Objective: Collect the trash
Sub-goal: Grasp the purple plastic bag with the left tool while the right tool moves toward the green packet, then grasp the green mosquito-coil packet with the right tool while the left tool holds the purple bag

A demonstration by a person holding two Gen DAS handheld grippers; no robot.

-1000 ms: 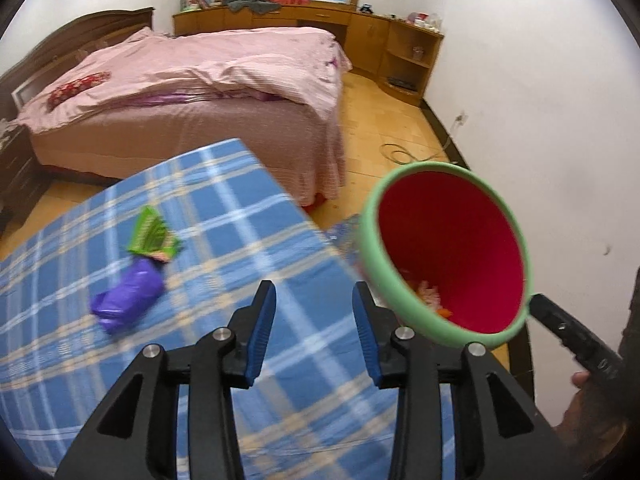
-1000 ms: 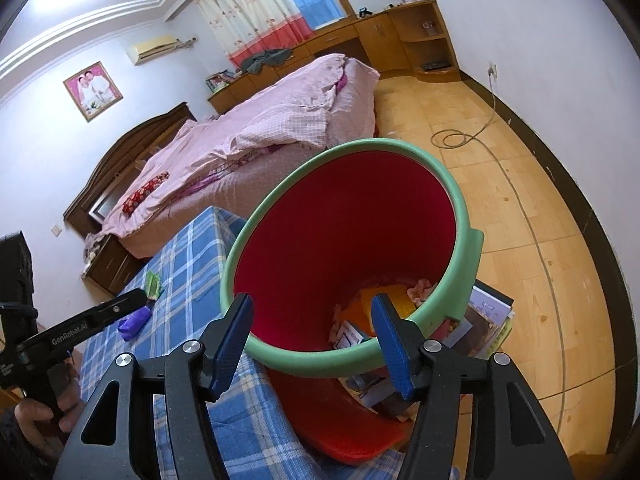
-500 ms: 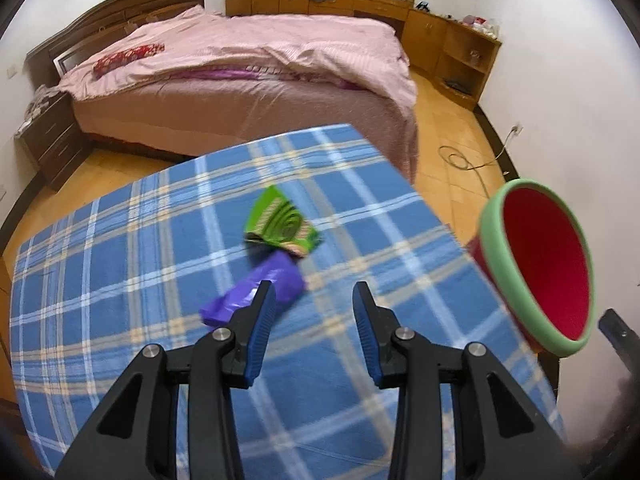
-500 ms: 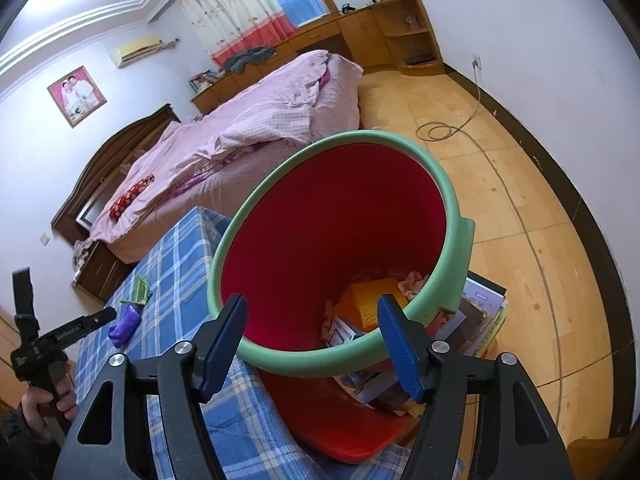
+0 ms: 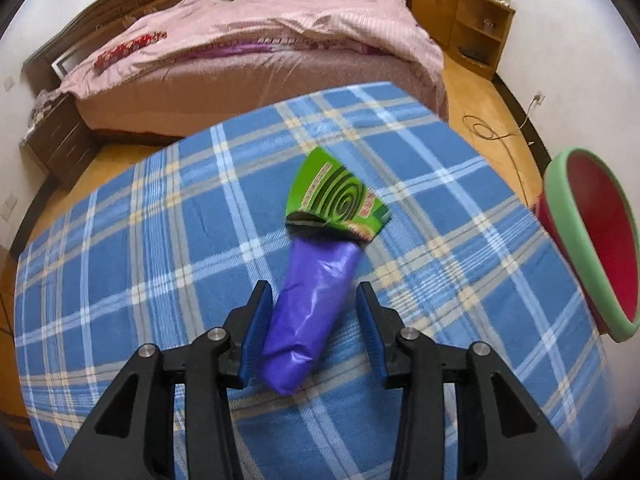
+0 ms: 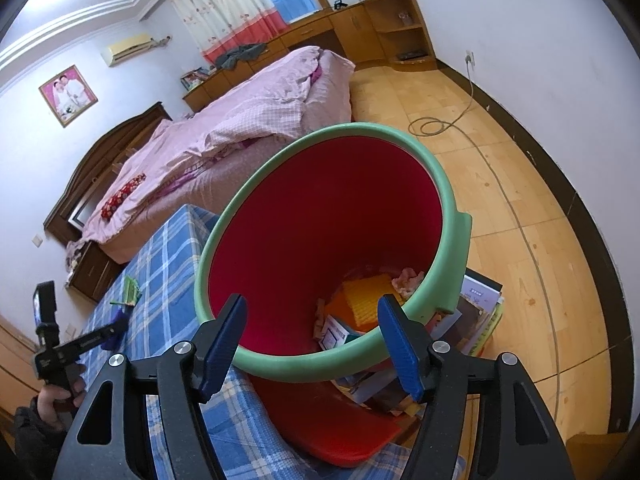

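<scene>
A purple plastic bag (image 5: 312,312) lies on the blue plaid table (image 5: 160,240), touching a green mosquito-coil box (image 5: 336,200) just beyond it. My left gripper (image 5: 314,332) is open with its jaws on either side of the bag's near end. A red bin with a green rim (image 6: 332,240) stands off the table's right edge and holds several pieces of trash; it also shows in the left wrist view (image 5: 592,236). My right gripper (image 6: 312,344) is open just in front of the bin's near rim, holding nothing. The left gripper (image 6: 100,336) shows small in the right wrist view.
A bed with pink bedding (image 5: 260,48) stands beyond the table. Wooden cabinets (image 5: 460,8) line the far wall. A cable (image 6: 436,120) lies coiled on the wooden floor. Books and boxes (image 6: 472,320) sit beside the bin.
My left gripper has swung away from the bin and moved forward over the table until its open jaws straddle the purple bag. My right gripper has opened a little wider at the bin's rim.
</scene>
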